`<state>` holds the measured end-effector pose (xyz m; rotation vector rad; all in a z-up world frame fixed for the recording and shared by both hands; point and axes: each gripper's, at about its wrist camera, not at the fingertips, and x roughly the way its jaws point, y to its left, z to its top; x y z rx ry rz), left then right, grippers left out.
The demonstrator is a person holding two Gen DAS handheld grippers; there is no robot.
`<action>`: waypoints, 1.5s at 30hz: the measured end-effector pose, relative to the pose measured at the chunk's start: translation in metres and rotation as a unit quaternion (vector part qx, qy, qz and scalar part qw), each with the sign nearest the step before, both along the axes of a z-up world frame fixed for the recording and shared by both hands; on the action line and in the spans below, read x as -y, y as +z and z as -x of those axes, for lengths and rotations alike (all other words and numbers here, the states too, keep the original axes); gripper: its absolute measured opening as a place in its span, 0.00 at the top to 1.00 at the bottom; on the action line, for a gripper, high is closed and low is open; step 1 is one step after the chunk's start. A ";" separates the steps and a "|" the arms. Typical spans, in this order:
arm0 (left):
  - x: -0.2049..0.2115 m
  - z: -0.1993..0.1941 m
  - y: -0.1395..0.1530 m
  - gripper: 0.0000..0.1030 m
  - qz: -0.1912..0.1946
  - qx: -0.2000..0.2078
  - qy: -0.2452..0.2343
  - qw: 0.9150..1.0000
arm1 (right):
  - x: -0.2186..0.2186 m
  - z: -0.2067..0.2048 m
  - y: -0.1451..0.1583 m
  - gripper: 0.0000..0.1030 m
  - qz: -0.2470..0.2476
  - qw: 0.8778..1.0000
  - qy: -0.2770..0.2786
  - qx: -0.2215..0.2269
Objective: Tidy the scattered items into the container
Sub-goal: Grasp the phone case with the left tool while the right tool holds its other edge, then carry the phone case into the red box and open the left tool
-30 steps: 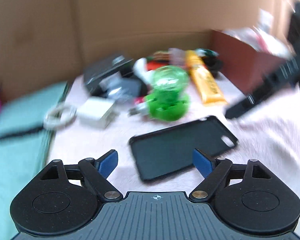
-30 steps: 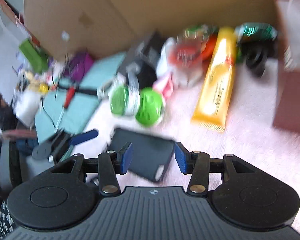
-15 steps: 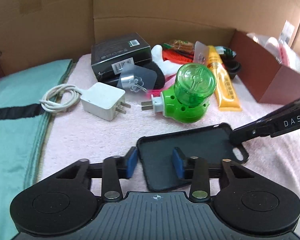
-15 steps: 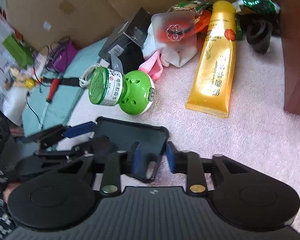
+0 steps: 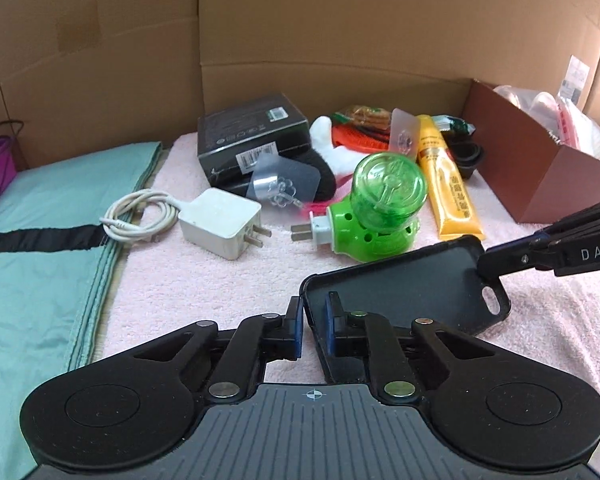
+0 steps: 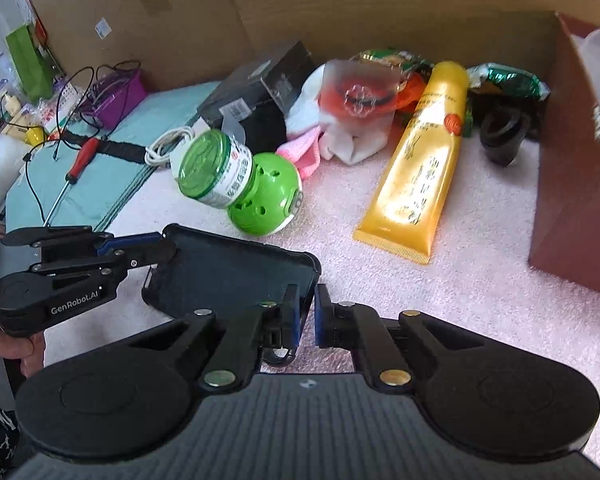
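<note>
Pink towelling (image 5: 204, 280) was spread beneath; the phone case (image 5: 404, 280) was pinched at opposite corners by the left gripper (image 5: 314, 322) and the still-closing right gripper (image 6: 307, 312).

Your two grippers meet on the black phone case (image 5: 404, 280), one at each end, so the space between them is taken. Just beyond it the green plug-in vaporizer (image 5: 376, 208) blocks the way forward, with the white charger (image 5: 220, 224) to its left and the yellow tube (image 5: 448, 184) to its right. Bare pink towel (image 6: 440, 300) lies open on the right, up to the near wall of the brown box (image 6: 580, 200). Cardboard (image 5: 340, 20) closes off the far side.
</note>
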<state>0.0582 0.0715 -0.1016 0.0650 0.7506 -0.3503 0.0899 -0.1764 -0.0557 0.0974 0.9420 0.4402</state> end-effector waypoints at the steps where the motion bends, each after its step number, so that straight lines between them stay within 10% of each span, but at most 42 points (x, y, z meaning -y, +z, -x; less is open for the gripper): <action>1: 0.001 0.000 0.002 0.95 0.003 0.004 0.000 1.000 | 0.000 0.001 0.004 0.93 0.003 1.000 -0.001 0.007; 14: 0.048 0.003 0.050 0.94 0.025 0.063 -0.037 0.997 | 0.028 0.026 0.055 0.93 0.024 0.995 -0.034 0.088; 27: 0.181 -0.034 0.112 0.93 0.022 0.132 -0.128 0.983 | 0.123 0.041 0.119 0.95 0.067 0.974 -0.135 0.171; 45: 0.285 -0.073 0.078 0.91 -0.019 0.101 -0.173 0.979 | 0.215 0.024 0.096 0.95 0.075 0.966 -0.209 0.133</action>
